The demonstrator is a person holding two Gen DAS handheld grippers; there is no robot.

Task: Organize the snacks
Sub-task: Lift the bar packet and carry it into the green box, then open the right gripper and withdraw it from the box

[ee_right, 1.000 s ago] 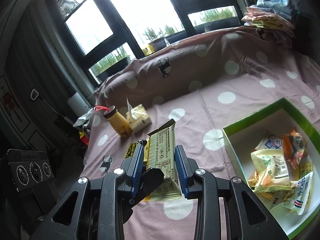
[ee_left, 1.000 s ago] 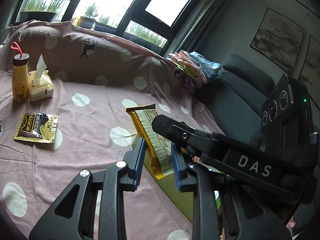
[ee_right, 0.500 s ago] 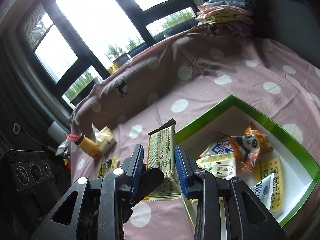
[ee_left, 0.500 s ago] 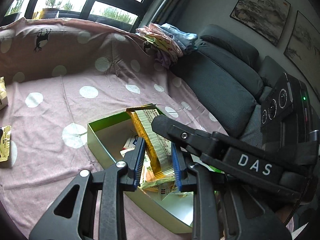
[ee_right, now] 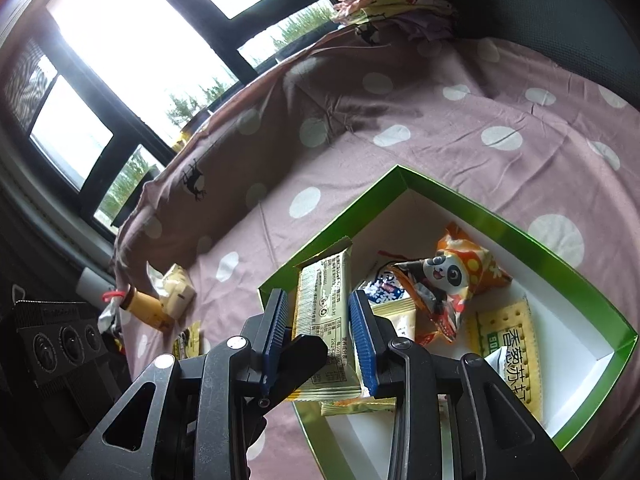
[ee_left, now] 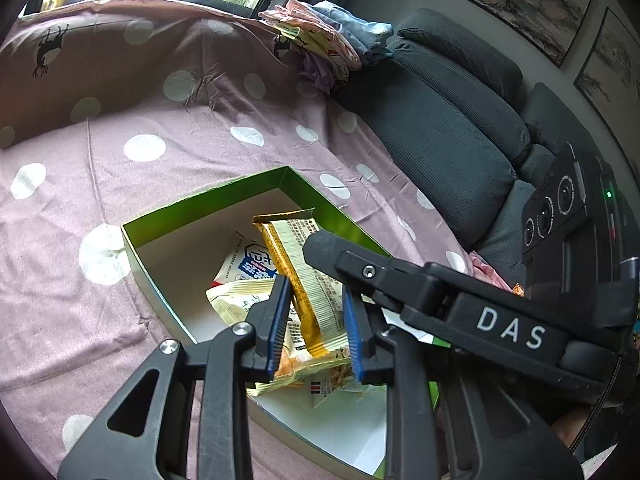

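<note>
The left gripper (ee_left: 316, 324) and right gripper (ee_right: 320, 336) both pinch one long snack bar (ee_right: 324, 320), each set of blue pads pressed against its wrapper; the right gripper's black finger crosses in front of the left one. The bar hangs tilted above the near end of the green box (ee_right: 460, 196), over the packets inside. In the box lie a pale yellow packet (ee_left: 236, 300), a blue and white packet (ee_left: 248, 264), an orange panda packet (ee_right: 452, 276) and a cracker packet (ee_right: 516, 344). The box sits on a pink dotted sheet (ee_right: 440, 120). Further off stand a bottle (ee_right: 144, 304) and a tissue pack (ee_right: 176, 288), and beyond are folded clothes (ee_left: 324, 36) beside a grey sofa (ee_left: 448, 120).
</note>
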